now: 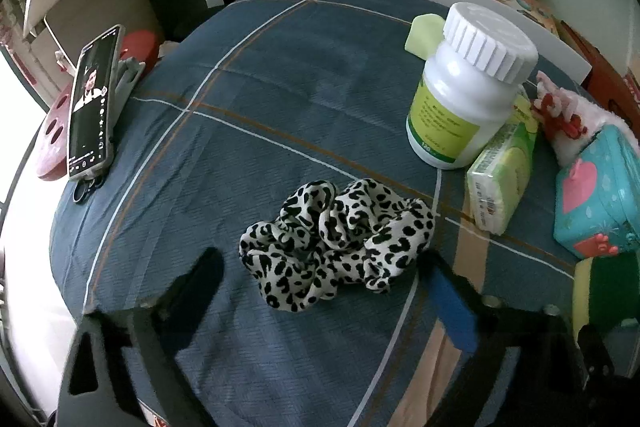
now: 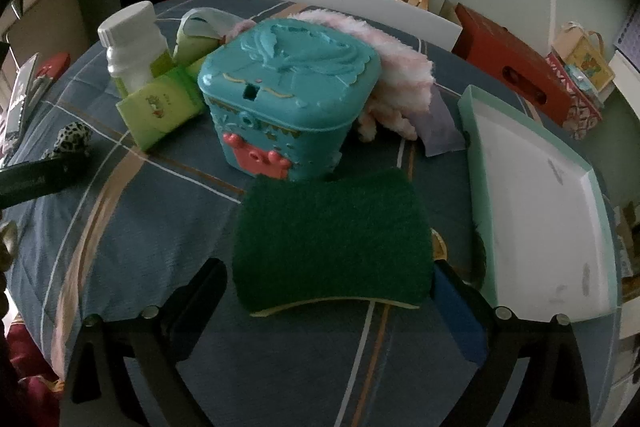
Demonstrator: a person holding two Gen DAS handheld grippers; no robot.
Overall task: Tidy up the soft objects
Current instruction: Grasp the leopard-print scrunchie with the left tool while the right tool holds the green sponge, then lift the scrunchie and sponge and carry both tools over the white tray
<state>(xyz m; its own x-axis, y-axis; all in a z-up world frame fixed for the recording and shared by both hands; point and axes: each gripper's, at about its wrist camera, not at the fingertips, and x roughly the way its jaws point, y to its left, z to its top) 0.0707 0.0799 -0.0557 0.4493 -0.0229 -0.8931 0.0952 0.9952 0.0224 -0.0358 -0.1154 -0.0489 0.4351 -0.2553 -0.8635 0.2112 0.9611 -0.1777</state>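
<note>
- Left wrist view: the left gripper (image 1: 320,267) has its fingers (image 1: 200,279) spread wide, one on each side of the leopard scrunchie (image 1: 336,243); the far finger's tip sits right at its edge, and I can't tell whether it touches. Nothing is gripped.
- Right wrist view: the right gripper (image 2: 328,279) is also wide apart, with the green sponge (image 2: 332,239) lying between the fingers, the blue-padded one close against its side. Not lifted, by the look of it.
- Just outside that blue-padded finger lies a white tray (image 2: 540,211), bare; it looks like the place for soft things, though that is my guess.
- Beyond the sponge stand a teal box (image 2: 288,95) and, behind it, a pink fluffy item (image 2: 400,67), also soft and still lying loose.
- My judgement: sorting has barely begun. Scrunchie, sponge and fluffy item all rest on the surface (image 1: 280,75); both grasps are yet to close.
</note>
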